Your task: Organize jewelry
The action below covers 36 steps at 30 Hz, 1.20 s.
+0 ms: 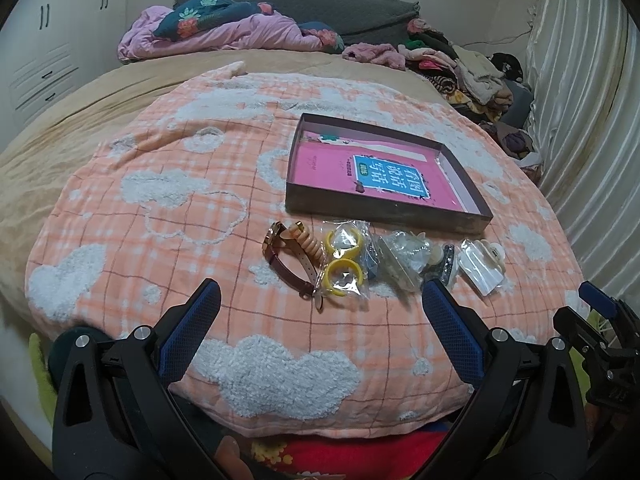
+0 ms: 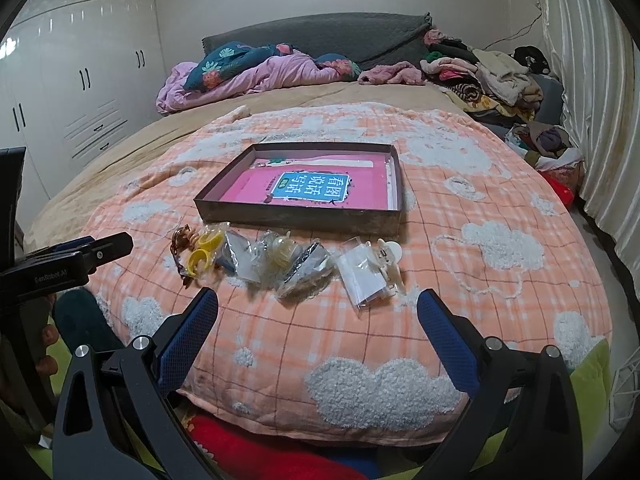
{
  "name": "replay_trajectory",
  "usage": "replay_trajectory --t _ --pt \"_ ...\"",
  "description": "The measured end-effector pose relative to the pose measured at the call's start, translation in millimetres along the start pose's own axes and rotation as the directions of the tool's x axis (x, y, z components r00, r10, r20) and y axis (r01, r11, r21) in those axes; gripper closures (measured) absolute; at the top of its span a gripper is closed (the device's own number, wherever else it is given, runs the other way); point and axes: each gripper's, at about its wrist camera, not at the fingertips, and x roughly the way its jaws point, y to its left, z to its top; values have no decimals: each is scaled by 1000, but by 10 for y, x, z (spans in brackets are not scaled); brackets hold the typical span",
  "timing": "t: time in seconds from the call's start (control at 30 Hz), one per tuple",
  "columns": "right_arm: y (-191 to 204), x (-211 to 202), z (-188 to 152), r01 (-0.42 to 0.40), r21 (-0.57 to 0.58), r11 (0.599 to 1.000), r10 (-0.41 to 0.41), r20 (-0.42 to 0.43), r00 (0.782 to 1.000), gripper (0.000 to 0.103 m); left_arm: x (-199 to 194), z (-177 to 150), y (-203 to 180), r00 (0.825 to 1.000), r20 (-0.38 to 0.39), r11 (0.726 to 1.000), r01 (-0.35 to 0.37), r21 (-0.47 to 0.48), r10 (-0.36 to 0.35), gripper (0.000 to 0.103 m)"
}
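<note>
1. Several small pieces of jewelry lie in a row on the peach checked quilt with white fluffy clouds (image 1: 168,240), just in front of the shallow dark cardboard box tray (image 1: 384,216): a wristwatch with a brown leather strap (image 1: 286,266), a beige spiral hair tie (image 1: 310,242) touching it, and a clear bag of yellow plastic rings (image 1: 344,260).
2. Further right in the row I see a crumpled clear packet of pale trinkets (image 1: 404,258), a flat clear sachet with white contents (image 2: 366,278) and a white claw hair clip (image 2: 390,256) beside it.
3. The tray holds a pink booklet with a blue label (image 2: 308,190).
4. My left gripper (image 1: 320,312) hangs above the quilt's near edge with its blue-padded jaws spread wide, holding nothing.
5. My right gripper (image 2: 318,314) is likewise wide open and empty, near the sachet.
6. Behind the quilt, a tan bedspread (image 2: 132,152), a rumpled pink duvet (image 2: 248,76) and a heap of clothes (image 2: 492,76).
</note>
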Motion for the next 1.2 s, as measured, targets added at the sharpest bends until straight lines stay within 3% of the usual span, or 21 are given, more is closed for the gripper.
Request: replay_trajectory --t 0.63,1.03,1.2 --pt "-214 312 161 15 -2 1000 -15 -28 999 4 199 75 153 999 -49 1000 -4 -7 4 8" --pt "-573 674 296 71 43 997 -68 -58 996 4 724 33 -116 989 -145 992 45 116 -27 9" --pt "-679 822 315 92 50 995 -88 -77 993 4 970 23 -139 979 -198 988 85 131 -58 35"
